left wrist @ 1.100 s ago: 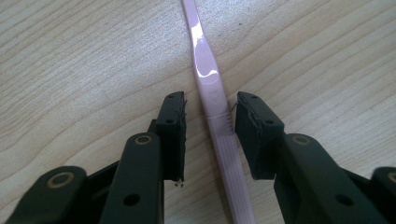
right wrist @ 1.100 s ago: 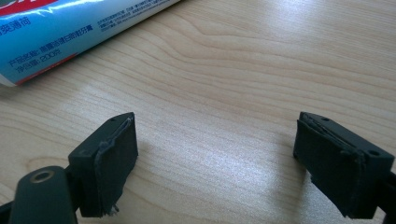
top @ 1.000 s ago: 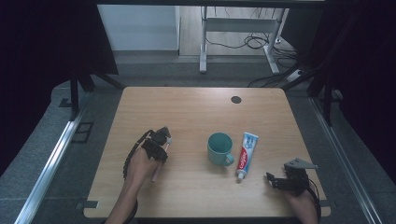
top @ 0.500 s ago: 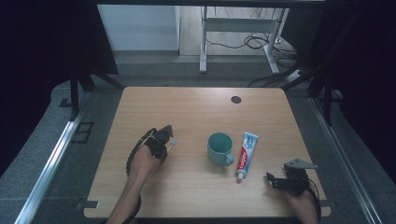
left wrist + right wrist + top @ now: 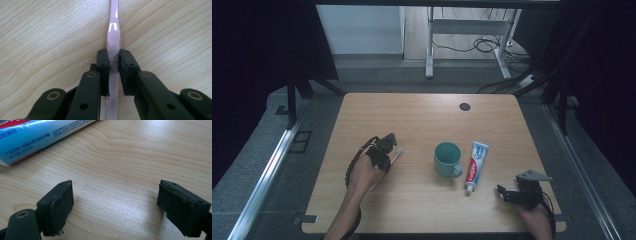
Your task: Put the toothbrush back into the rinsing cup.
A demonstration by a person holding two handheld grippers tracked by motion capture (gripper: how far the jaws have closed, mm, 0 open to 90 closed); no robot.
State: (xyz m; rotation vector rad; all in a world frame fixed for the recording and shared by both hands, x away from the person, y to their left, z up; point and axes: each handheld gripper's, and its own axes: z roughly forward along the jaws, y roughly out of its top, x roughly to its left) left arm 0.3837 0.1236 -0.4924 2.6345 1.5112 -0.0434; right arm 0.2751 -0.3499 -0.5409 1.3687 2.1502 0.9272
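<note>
Wooden table (image 5: 422, 120), dark surround. Left gripper (image 5: 113, 62) has just been closing; its jaws now pinch the pink toothbrush (image 5: 113, 37) lying flat at table's left, well apart from the green mug (image 5: 447, 159) and toothpaste tube (image 5: 474, 165). Right gripper (image 5: 115, 205) rests near that tube, jaws wide apart, holding nothing.

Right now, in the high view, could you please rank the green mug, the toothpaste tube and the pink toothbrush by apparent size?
1. toothpaste tube and green mug: too alike to rank.
2. pink toothbrush: smallest, mostly hidden by the left gripper clamping it.
</note>
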